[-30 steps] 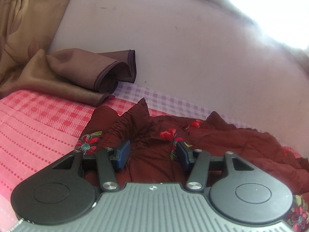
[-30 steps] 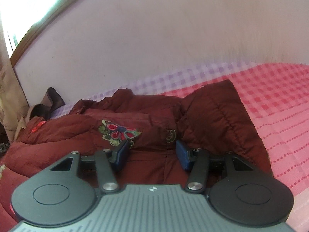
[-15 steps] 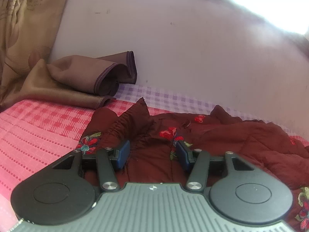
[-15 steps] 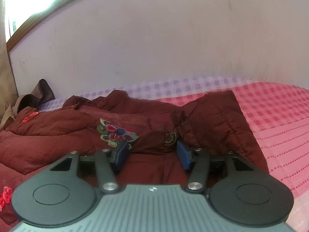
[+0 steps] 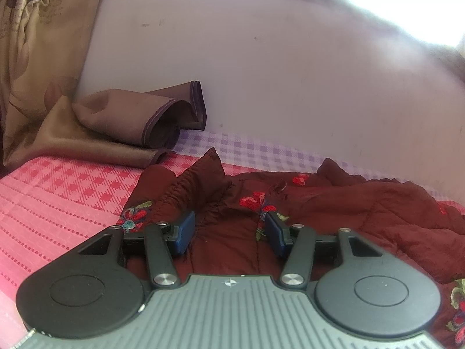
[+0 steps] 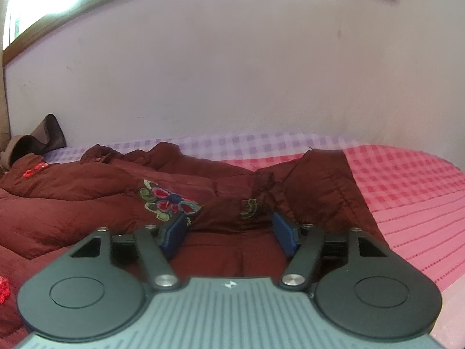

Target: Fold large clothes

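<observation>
A large dark maroon garment (image 5: 363,212) with red and green flower embroidery lies rumpled on the bed; it also shows in the right wrist view (image 6: 87,195). My left gripper (image 5: 229,226) is open, its blue pads (image 5: 183,231) low over the garment's left end near a gathered sleeve. My right gripper (image 6: 229,229) is open, its pads (image 6: 286,232) low over the garment's right end beside an embroidered flower (image 6: 165,200). Neither gripper holds cloth.
The bed has a pink checked cover (image 5: 64,197) that also shows at the right in the right wrist view (image 6: 412,186). A folded brown cloth (image 5: 139,116) lies at the far left by a curtain (image 5: 37,43). A pale wall (image 6: 232,72) runs behind the bed.
Both grippers have dropped lower and tilted up, so more wall shows. Both stay open over the garment, which has not visibly moved.
</observation>
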Action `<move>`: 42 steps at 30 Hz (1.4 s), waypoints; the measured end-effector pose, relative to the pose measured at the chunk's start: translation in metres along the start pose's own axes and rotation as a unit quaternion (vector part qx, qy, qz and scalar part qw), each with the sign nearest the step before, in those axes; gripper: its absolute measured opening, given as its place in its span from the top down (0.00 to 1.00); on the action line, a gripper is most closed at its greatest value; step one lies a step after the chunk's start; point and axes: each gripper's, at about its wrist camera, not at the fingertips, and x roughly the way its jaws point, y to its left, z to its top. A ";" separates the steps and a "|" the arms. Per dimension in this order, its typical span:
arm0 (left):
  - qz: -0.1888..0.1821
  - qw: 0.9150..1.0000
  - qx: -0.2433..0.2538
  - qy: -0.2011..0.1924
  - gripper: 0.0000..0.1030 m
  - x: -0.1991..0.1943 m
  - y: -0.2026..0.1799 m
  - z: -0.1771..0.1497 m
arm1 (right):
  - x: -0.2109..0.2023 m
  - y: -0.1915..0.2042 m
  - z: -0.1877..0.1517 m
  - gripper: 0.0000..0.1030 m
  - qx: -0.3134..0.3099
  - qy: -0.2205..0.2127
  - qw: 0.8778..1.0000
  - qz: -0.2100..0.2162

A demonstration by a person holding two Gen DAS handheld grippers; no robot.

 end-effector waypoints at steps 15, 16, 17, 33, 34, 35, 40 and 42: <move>0.006 1.000 0.011 -0.003 0.45 -0.002 -0.003 -0.001 | -0.021 0.015 0.026 0.30 -0.024 -0.005 0.999 -0.036; 0.006 1.000 0.011 -0.003 0.45 -0.002 -0.003 -0.001 | -0.034 0.021 0.031 0.30 -0.031 -0.032 0.999 -0.023; 0.006 1.000 0.011 -0.003 0.45 -0.002 -0.003 -0.001 | -0.047 0.030 0.036 0.30 -0.037 -0.052 0.998 -0.005; -0.076 0.997 -0.011 0.011 0.20 -0.016 0.014 0.011 | -0.028 0.120 0.008 0.40 -0.141 0.018 0.981 0.129; -0.103 0.994 -0.017 0.019 0.09 -0.023 0.021 0.017 | -0.028 0.121 0.004 0.40 -0.154 0.018 0.980 0.126; -0.119 0.993 -0.020 0.020 0.06 -0.033 0.030 0.025 | -0.027 0.125 0.002 0.40 -0.164 0.016 0.979 0.124; -0.159 0.986 -0.028 0.040 0.00 -0.063 0.090 0.047 | -0.018 0.110 0.001 0.39 -0.130 0.026 0.979 0.157; -0.166 0.982 -0.035 0.080 0.00 -0.058 0.114 0.043 | -0.018 0.109 -0.001 0.39 -0.125 0.022 0.979 0.161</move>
